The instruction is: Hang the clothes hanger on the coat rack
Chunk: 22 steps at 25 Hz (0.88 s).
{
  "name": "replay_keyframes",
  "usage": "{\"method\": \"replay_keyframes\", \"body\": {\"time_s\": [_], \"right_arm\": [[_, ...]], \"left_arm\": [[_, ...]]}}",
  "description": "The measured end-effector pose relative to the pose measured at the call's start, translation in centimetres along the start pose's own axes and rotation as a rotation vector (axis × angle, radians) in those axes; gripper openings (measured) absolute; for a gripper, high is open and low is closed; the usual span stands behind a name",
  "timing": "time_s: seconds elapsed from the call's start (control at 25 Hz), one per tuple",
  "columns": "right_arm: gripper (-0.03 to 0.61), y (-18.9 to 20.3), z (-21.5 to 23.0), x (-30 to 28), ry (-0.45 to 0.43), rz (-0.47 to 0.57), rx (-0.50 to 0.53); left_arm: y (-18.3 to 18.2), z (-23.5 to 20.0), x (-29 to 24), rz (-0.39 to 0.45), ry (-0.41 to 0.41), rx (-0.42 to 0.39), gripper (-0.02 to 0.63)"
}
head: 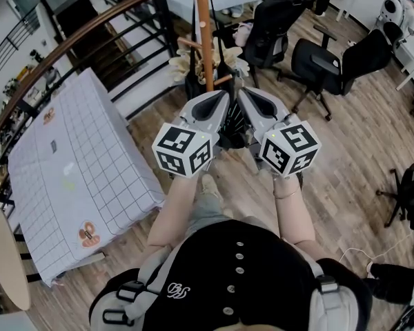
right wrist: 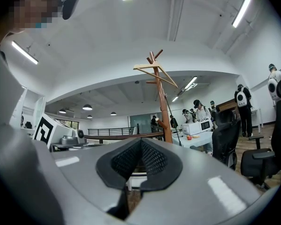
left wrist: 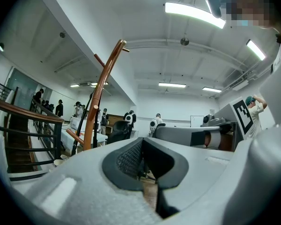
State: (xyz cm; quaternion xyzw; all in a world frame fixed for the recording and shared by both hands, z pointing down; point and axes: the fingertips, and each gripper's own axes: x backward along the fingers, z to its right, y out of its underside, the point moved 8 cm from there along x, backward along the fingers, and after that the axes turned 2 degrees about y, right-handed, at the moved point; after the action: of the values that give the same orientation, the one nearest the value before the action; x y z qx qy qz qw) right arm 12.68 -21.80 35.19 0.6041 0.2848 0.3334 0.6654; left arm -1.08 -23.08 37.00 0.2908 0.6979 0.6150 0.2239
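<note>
The wooden coat rack [head: 204, 26] stands straight ahead of me, its pole [right wrist: 164, 111] rising with short pegs near the top. A pale wooden clothes hanger [right wrist: 155, 72] hangs from an upper peg of the rack, apart from both grippers. In the left gripper view I see the rack's pole [left wrist: 100, 93] but not the hanger. My left gripper [head: 223, 99] and right gripper [head: 242, 94] are held side by side, level, their tips pointing at the rack. Both are shut, pads [left wrist: 131, 159] together, with nothing between them.
A table with a checked cloth [head: 76, 164] stands at the left beside a curved stair railing [head: 90, 26]. Black office chairs [head: 331, 61] stand at the right on the wooden floor. A round wooden tabletop [head: 3, 254] is at the lower left. Several people stand far off.
</note>
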Motion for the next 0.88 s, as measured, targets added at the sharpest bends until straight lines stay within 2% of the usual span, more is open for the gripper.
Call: {"method": "replay_keyframes", "body": {"time_s": [0.88], "right_arm": [[-0.002, -0.28, -0.48, -0.63, -0.032, 0.005, 0.009]], "left_arm": [[0.21, -0.08, 0.62, -0.009, -0.003, 0.001, -0.002]]}}
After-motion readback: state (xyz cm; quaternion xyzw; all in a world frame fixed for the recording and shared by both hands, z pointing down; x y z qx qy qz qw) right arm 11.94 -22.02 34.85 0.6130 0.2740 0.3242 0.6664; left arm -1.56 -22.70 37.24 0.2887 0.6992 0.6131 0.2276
